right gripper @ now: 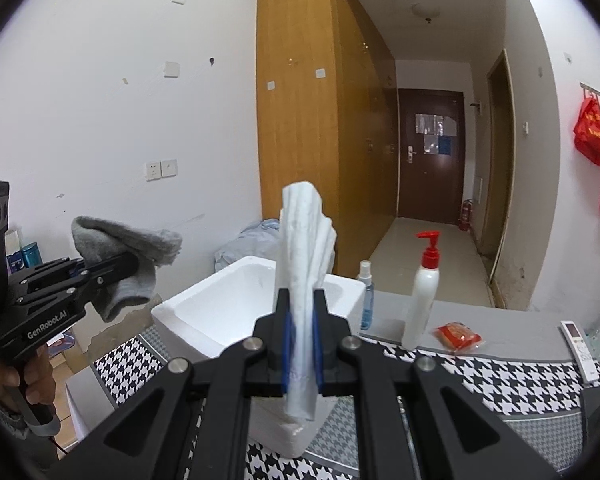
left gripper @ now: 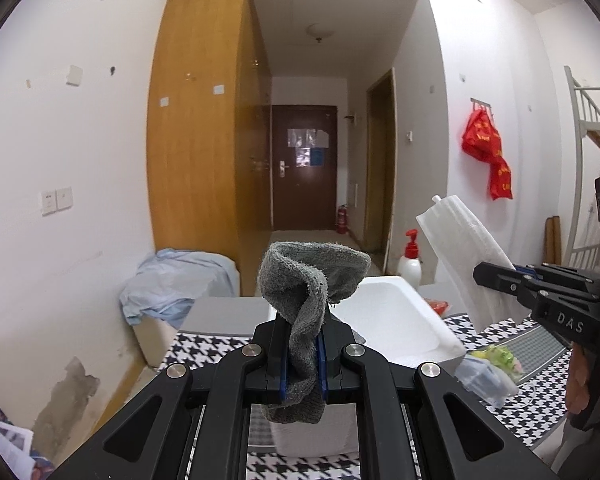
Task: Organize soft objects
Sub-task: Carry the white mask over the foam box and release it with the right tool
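Observation:
A grey sock stands up twisted between the blue pads of my left gripper, which is shut on it. The same sock droops from the left gripper at the left of the right wrist view. My right gripper is shut on a white cloth that rises above its fingers. From the left wrist, that cloth and the right gripper appear at the right. Just beyond both grippers, an open white foam box sits on the houndstooth table cover.
A white lotion bottle with a red pump, a small spray bottle, a red packet and a remote stand right of the box. A clear bag with green contents lies near it. Light blue fabric covers a bin by the wardrobe.

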The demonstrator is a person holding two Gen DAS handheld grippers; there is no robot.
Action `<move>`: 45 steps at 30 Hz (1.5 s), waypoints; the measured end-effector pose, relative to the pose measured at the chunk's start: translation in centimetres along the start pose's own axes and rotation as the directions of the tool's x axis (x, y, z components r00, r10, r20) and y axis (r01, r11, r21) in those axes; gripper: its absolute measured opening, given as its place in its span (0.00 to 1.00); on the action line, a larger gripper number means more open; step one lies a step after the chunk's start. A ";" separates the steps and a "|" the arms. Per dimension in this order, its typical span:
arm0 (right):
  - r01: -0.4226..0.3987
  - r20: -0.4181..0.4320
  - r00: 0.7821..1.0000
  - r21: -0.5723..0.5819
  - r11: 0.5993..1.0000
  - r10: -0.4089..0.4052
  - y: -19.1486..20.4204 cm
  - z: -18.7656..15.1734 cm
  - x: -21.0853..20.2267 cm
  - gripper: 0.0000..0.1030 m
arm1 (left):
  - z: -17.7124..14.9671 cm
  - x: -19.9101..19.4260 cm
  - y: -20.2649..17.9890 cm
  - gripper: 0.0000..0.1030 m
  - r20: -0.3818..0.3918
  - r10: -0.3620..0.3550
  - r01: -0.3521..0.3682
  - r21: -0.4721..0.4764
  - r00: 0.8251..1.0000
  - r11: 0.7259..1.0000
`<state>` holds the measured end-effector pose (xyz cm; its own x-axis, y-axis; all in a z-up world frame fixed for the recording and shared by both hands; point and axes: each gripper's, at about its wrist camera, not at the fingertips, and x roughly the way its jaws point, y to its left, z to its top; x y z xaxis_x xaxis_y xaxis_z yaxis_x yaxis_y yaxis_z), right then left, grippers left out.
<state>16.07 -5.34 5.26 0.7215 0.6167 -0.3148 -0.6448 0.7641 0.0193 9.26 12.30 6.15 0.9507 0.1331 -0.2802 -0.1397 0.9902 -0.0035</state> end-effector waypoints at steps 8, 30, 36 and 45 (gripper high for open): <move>-0.026 -0.031 0.999 -0.015 1.000 0.026 1.7 0.5 1.9 0.12 | -0.7 -0.5 1.6 0.11 -0.010 0.029 -0.029 -0.034 1.000 0.999; -0.050 -0.150 0.987 -0.012 0.999 0.048 3.5 1.1 7.2 0.12 | -2.2 -0.5 4.5 0.11 -0.040 0.077 -0.080 -0.072 0.996 0.994; -0.057 -0.176 0.983 -0.017 0.998 0.053 3.4 1.0 8.2 0.12 | -2.4 -0.2 4.9 0.11 -0.050 0.086 -0.090 -0.083 0.995 0.992; -0.047 -0.230 0.972 -0.007 0.999 0.044 3.0 0.5 9.8 0.12 | -2.4 -0.5 5.0 0.11 -0.046 0.092 -0.095 -0.087 0.995 0.992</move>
<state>21.30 3.10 2.76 0.6146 0.5899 -0.5238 -0.6798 0.7329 0.0277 7.42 17.03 3.96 0.9201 0.2211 -0.3233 -0.2532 0.9655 -0.0601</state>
